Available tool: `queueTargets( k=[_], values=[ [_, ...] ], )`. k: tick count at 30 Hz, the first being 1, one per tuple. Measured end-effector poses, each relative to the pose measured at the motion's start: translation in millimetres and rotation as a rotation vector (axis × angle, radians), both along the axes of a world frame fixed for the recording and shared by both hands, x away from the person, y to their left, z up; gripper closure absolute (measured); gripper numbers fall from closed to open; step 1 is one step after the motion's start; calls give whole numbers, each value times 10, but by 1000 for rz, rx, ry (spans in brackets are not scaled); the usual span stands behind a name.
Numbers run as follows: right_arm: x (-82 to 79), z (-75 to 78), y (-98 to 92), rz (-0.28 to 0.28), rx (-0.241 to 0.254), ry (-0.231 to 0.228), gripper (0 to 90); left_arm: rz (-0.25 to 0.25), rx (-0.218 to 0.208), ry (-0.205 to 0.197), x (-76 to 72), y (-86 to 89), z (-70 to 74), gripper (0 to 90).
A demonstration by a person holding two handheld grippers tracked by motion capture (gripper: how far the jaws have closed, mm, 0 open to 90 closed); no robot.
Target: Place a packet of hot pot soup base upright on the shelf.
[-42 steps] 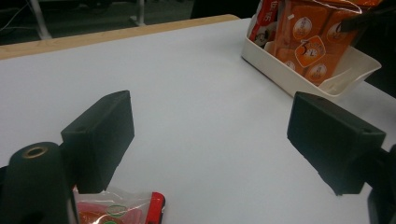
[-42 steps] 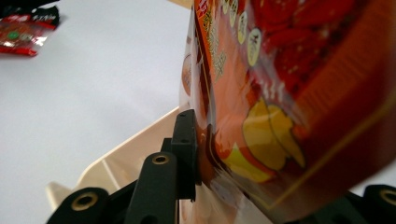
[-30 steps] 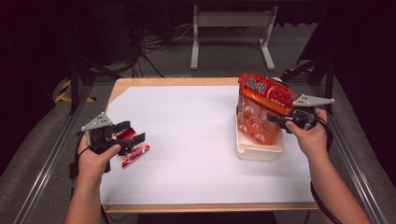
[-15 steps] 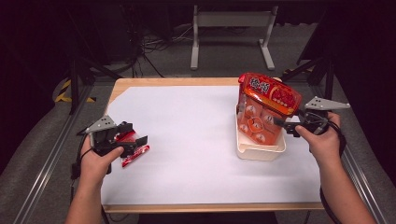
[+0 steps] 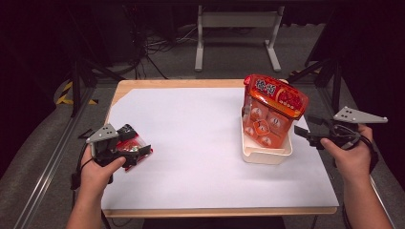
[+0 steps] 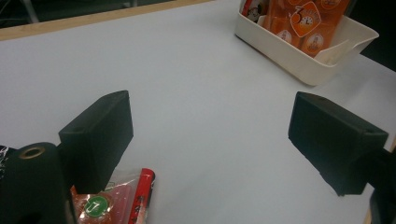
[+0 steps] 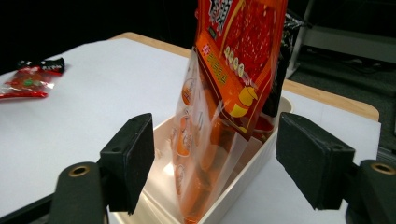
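A tall orange snack bag (image 5: 273, 110) stands tilted in a white tub (image 5: 265, 155) on the right of the table. My right gripper (image 5: 305, 135) sits just right of the tub. Its jaws have just been opening and stand open, with nothing between them. In the right gripper view the bag (image 7: 224, 88) and tub (image 7: 236, 184) lie just ahead of that gripper (image 7: 215, 163). A small red candy packet (image 5: 141, 152) lies at the left. My left gripper (image 5: 133, 145) hovers open over it. In the left gripper view the packet (image 6: 119, 200) lies by the left jaw, not gripped.
White paper (image 5: 196, 143) covers the wooden table (image 5: 181, 83). The tub (image 6: 303, 60) with the bag (image 6: 299, 18) lies far across from the left gripper (image 6: 210, 140). The small packet (image 7: 30, 77) is far off in the right gripper view. Metal frames and a dark floor surround the table.
The right gripper has opened, let go of the orange bag and drawn back to the right. The bag stays leaning in the tub. The left gripper has barely moved.
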State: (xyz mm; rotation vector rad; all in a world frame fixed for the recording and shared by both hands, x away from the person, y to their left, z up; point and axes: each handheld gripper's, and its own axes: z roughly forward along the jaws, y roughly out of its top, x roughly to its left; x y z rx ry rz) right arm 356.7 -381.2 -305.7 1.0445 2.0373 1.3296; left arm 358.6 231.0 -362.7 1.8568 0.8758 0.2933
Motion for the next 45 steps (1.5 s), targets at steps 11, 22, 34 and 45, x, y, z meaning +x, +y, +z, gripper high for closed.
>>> queueTargets(
  k=[11,22,34,45],
  values=[
    [-134,11,164,100,-17,-30,269,44,-21,-25,38,54,-22,112],
    [-99,-52,524,204,-6,-54,259,89,-3,-45,43,75,-2,93],
    [-23,-147,873,304,2,-71,257,180,44,-64,37,269,-2,97],
    [23,-147,1185,402,-25,-78,251,335,78,-37,228,624,-166,99]
  ],
)
